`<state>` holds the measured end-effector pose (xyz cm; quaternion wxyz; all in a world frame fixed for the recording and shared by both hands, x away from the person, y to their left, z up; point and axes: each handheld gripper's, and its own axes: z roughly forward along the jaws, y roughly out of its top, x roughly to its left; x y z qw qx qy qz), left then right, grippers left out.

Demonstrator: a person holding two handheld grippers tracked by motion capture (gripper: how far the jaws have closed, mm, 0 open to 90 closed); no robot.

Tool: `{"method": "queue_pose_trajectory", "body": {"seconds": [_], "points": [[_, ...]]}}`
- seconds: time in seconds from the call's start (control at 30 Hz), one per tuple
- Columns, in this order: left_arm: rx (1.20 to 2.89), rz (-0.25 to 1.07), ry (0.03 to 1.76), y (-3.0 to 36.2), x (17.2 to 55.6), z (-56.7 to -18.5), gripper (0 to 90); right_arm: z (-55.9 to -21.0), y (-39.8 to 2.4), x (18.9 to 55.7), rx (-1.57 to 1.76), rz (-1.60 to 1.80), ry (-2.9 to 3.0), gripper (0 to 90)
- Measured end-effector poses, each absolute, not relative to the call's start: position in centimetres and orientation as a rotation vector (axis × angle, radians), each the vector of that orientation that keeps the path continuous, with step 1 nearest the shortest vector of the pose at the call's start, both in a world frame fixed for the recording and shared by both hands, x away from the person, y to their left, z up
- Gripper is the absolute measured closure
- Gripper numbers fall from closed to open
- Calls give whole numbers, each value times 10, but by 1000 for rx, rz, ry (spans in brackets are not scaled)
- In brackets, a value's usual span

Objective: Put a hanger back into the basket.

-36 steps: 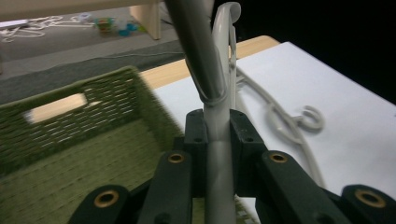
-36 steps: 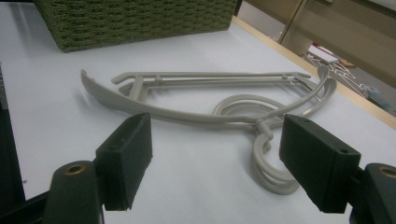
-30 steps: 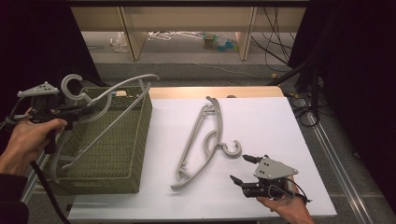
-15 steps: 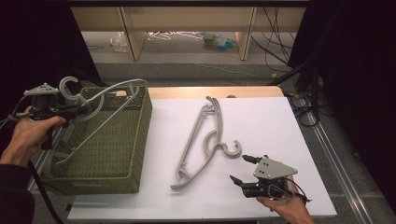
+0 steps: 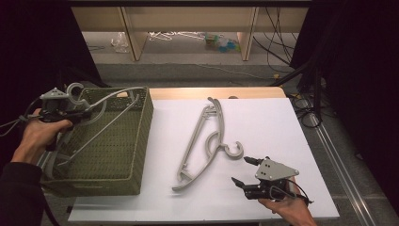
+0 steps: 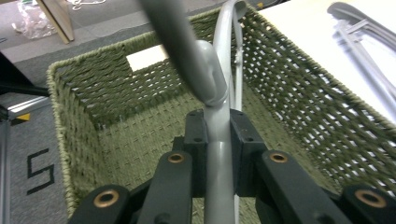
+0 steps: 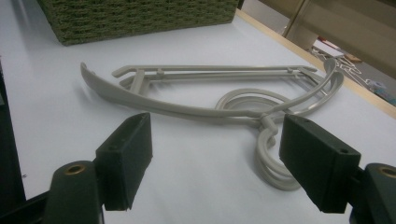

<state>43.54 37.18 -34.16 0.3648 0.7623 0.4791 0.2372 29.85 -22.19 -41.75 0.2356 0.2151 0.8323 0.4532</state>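
Left gripper (image 6: 218,140) clamped on a grey hanger (image 5: 101,110), held tilted over the woven basket (image 5: 141,122); right gripper (image 5: 242,170) jaws spread, empty, just beside the hangers (image 5: 200,141) lying on the white table (image 5: 273,122)

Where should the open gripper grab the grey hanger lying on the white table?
Probably at the neck, just above the hook. The hanger lies flat, and its hook curls toward the right gripper, whose jaws stand wide open close by. The neck looks thin enough to fit between them. Coming in low from the hook side, jaws on either side of the neck, seems easiest.
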Motion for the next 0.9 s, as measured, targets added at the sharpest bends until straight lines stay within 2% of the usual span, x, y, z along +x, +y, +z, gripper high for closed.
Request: {"method": "queue_pose_trajectory", "body": {"seconds": [0.1, 0.23, 0.3, 0.67, 0.8, 0.9], "points": [[2048, 606, 1257, 377, 436, -347, 791, -418, -222, 299, 590, 1243, 2284, 265], [2013, 583, 1322, 375, 438, -359, 795, -418, -221, 298, 590, 1243, 2284, 265], [2065, 552, 1340, 376, 439, -368, 795, -418, -222, 299, 591, 1238, 2297, 265], [2061, 505, 1409, 371, 446, -392, 790, -419, -222, 299, 592, 1238, 2295, 265], [2042, 535, 1442, 369, 448, -402, 781, -419, -222, 299, 592, 1235, 2298, 265], [2054, 561, 1537, 376, 447, -400, 744, -419, -222, 299, 589, 1239, 2301, 265]]}}
